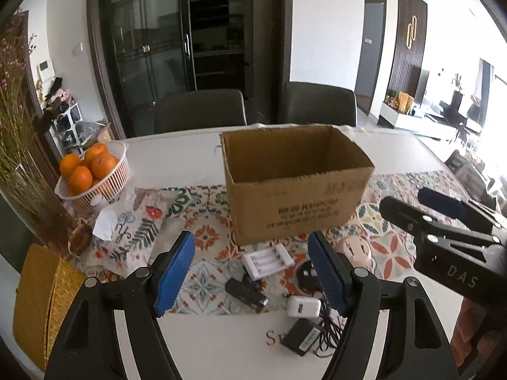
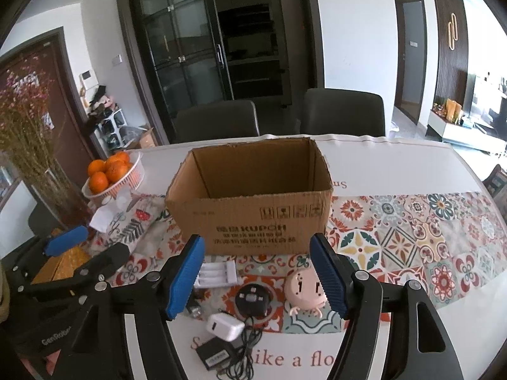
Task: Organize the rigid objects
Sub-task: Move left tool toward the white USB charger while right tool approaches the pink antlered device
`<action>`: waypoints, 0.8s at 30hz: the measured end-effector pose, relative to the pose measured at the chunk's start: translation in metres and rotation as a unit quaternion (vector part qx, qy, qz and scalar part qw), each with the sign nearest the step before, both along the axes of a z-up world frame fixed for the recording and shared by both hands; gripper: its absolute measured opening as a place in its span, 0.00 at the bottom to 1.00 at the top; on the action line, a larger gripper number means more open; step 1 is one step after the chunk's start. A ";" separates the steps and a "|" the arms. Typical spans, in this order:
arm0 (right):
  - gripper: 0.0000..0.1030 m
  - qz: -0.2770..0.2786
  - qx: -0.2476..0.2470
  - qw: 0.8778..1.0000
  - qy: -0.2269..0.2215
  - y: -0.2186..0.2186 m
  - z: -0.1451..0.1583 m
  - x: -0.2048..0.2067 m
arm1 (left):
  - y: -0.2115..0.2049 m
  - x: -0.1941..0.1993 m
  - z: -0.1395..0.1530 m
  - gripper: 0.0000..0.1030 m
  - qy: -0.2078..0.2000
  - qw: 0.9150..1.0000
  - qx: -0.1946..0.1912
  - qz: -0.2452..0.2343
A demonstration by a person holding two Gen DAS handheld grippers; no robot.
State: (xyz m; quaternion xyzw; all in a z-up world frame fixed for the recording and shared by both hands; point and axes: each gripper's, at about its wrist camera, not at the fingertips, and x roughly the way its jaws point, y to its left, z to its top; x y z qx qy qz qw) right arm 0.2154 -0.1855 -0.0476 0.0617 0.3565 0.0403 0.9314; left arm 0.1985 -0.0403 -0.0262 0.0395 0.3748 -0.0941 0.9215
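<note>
A home dining room: two grey chairs (image 2: 343, 112) stand behind the surface (image 2: 380, 164), a basket of oranges (image 1: 95, 171) sits on it, and a glass-door cabinet (image 2: 190, 50) fills the back wall.

An open cardboard box (image 2: 250, 218) is sitting upright, with a white charger (image 2: 224, 326), black adapter (image 2: 215, 356) and battery holder (image 2: 217, 275) lying before it.

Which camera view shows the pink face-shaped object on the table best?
The right wrist view shows the pink face-shaped object best: its face is mostly visible, only its right edge hidden by a blue finger pad. In the left wrist view it lies mostly behind that gripper's finger, so only a pale part shows.
</note>
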 end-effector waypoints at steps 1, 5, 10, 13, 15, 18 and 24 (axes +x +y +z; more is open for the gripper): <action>0.67 0.000 -0.002 1.000 0.000 -0.001 -0.002 -0.004 | -0.001 -0.002 -0.003 0.71 0.003 1.000 0.001 -0.002; 0.68 0.012 -0.012 1.000 0.003 -0.003 -0.010 -0.010 | -0.008 -0.008 -0.015 0.71 0.018 1.000 0.002 -0.006; 0.68 0.026 -0.019 0.999 0.020 -0.010 -0.023 -0.013 | -0.018 -0.013 -0.030 0.71 0.041 0.999 0.003 -0.008; 0.68 0.031 -0.016 0.999 0.028 -0.015 -0.032 -0.015 | -0.025 -0.016 -0.037 0.71 0.046 0.999 0.005 -0.008; 0.68 0.033 -0.012 0.999 0.034 -0.019 -0.038 -0.016 | -0.028 -0.018 -0.041 0.71 0.047 0.999 0.006 -0.010; 0.68 0.036 -0.006 0.998 0.044 -0.026 -0.048 -0.016 | -0.034 -0.020 -0.047 0.71 0.051 0.999 0.005 -0.013; 0.68 0.039 -0.005 0.998 0.058 -0.035 -0.065 -0.014 | -0.043 -0.022 -0.066 0.70 0.071 0.997 -0.007 -0.019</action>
